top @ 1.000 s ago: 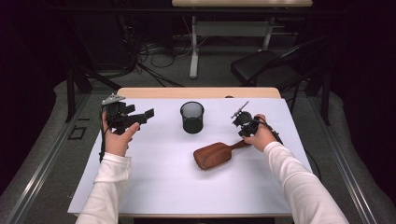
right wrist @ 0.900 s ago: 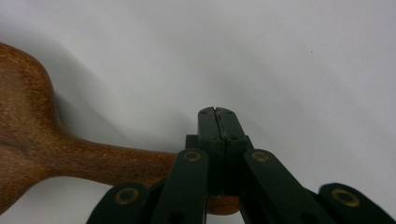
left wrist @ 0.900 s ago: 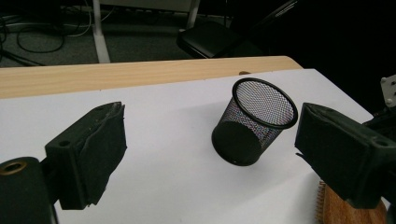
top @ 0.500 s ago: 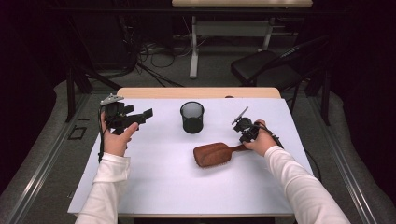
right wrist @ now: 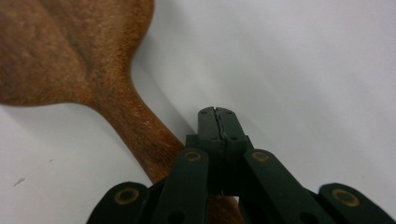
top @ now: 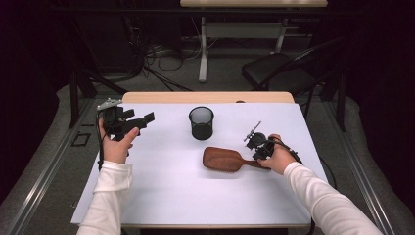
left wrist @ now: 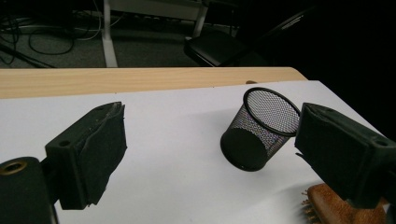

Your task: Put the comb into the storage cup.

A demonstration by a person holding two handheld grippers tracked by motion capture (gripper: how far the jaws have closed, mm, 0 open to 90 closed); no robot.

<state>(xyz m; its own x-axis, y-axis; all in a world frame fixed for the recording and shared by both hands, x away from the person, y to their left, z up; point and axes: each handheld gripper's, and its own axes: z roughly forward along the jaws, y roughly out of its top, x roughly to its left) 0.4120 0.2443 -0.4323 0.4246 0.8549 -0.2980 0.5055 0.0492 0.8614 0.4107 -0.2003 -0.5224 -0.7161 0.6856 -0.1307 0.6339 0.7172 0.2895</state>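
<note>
A wooden hairbrush point(top: 222, 159) lies flat on the white tabletop point(top: 166, 196), right of centre, with its handle pointing right. My right gripper point(top: 258, 151) sits over the end of that handle, its jaws shut tight with nothing between them. In the right gripper view the closed tips point(right wrist: 217, 112) rest just beside the brush handle point(right wrist: 140, 135). A black mesh cup point(top: 201, 123) stands upright behind the brush. My left gripper point(top: 145, 120) is held above the table's left side, open and empty, facing the cup point(left wrist: 259, 128). The brush's bristled edge point(left wrist: 327, 205) shows low at the right.
A bare wooden strip point(top: 208, 97) runs along the table's far edge. Beyond it stand a black chair point(top: 279, 68) and a desk leg point(top: 203, 49), with cables on the floor. The table's right edge is close to my right hand.
My right hand has moved toward the near side, and the brush's handle has swung with it from pointing far-right to pointing right. The left gripper has stayed put.
</note>
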